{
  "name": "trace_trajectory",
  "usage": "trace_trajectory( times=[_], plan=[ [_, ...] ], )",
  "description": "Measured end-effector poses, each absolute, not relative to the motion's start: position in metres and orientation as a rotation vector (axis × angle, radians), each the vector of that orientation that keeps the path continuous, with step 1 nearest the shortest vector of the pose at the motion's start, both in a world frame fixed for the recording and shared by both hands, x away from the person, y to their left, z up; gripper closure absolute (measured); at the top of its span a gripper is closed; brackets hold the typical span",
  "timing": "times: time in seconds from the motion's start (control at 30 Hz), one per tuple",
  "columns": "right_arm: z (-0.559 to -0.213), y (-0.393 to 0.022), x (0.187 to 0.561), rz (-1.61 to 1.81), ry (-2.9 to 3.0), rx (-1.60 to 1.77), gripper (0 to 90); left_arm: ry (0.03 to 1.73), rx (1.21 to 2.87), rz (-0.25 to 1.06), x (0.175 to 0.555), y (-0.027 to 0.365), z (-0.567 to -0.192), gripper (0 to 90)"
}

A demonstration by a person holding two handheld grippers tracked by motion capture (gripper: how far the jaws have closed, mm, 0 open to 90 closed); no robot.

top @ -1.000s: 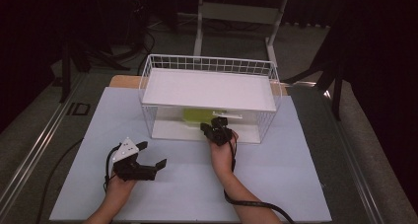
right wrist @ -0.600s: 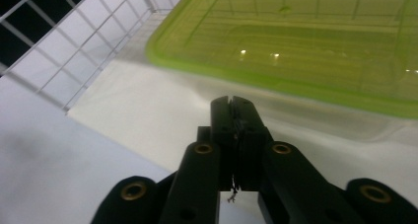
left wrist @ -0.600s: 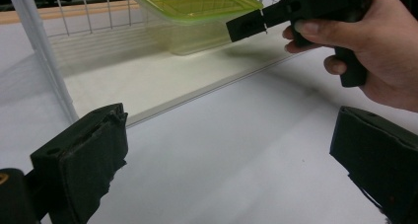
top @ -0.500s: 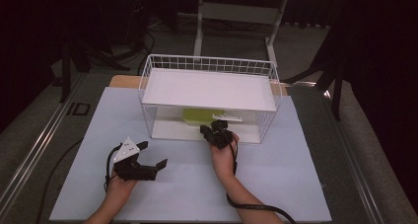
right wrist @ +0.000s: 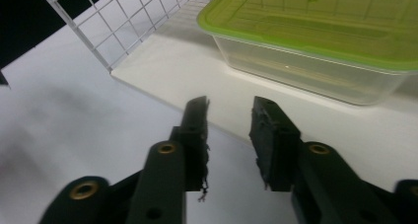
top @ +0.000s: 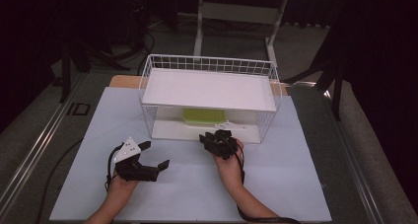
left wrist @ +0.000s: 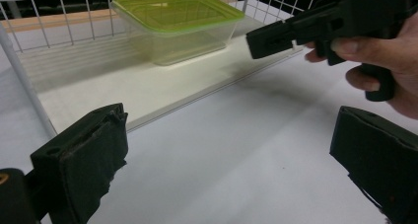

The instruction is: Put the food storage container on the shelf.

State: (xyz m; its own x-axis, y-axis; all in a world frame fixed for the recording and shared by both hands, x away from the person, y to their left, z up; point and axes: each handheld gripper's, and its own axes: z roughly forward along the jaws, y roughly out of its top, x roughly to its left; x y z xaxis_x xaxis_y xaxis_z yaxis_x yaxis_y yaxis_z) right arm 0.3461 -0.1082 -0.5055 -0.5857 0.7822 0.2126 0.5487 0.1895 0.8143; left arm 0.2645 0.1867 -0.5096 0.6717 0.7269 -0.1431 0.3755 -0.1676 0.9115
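A: How far along is the work being judged to be?

B: The clear container with a green lid (top: 203, 116) is seen lying on the lower shelf of the white wire rack (top: 209, 63), under the white upper shelf (top: 209, 89) and toward the middle. The right gripper (top: 218, 139) is being held just in front of the rack's near edge, its jaws parted a little and having just been opening, with nothing between them. So the placing is being read as done, and clearing the hand away is probably what is left.

A: And the other tool?

B: The left gripper (top: 154, 156) is being held over the pale table mat (top: 296, 184), near and to the left, well apart from the rack. Its jaws are being kept wide open and empty (a broad gap is seen between them in the left gripper view).

A: What is being counted?

B: One container, one rack with two shelves, two grippers and two hands. No other loose item is being made out on the mat.
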Motion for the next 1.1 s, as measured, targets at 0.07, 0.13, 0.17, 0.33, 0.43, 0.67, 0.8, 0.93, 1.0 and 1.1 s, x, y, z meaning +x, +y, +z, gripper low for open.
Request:
trace_trajectory(
  times=[0.07,0.13,0.17,0.33,0.43,0.67,0.8,0.93,1.0,1.1],
  plan=[
    [-0.504,-0.110,0.342,1.351,2.211,1.245,54.2,0.883,1.782,0.400,0.264,0.188,-0.508,2.0],
    [-0.502,-0.113,0.338,1.383,2.216,1.235,42.4,0.886,1.775,0.398,0.264,0.189,-0.506,2.0],
    [-0.502,-0.115,0.336,1.397,2.219,1.238,37.1,0.888,1.772,0.398,0.263,0.189,-0.506,2.0],
    [-0.502,-0.124,0.328,1.464,2.275,1.187,19.7,0.885,1.768,0.394,0.260,0.192,-0.504,2.0],
    [-0.500,-0.130,0.319,1.468,2.294,1.168,18.4,0.880,1.769,0.395,0.258,0.193,-0.502,2.0],
    [-0.499,-0.146,0.308,1.463,2.310,1.128,18.4,0.863,1.776,0.399,0.250,0.196,-0.497,2.0],
    [-0.497,-0.155,0.302,1.448,2.313,1.107,18.5,0.857,1.776,0.402,0.245,0.199,-0.494,2.0],
    [-0.494,-0.167,0.295,1.464,2.297,1.103,18.9,0.858,1.774,0.401,0.243,0.202,-0.493,2.0],
    [-0.492,-0.172,0.292,1.453,2.296,1.083,18.9,0.853,1.771,0.393,0.240,0.205,-0.493,2.0],
    [-0.491,-0.178,0.288,1.475,2.295,1.069,18.9,0.846,1.763,0.379,0.238,0.207,-0.493,2.0]
  ],
)
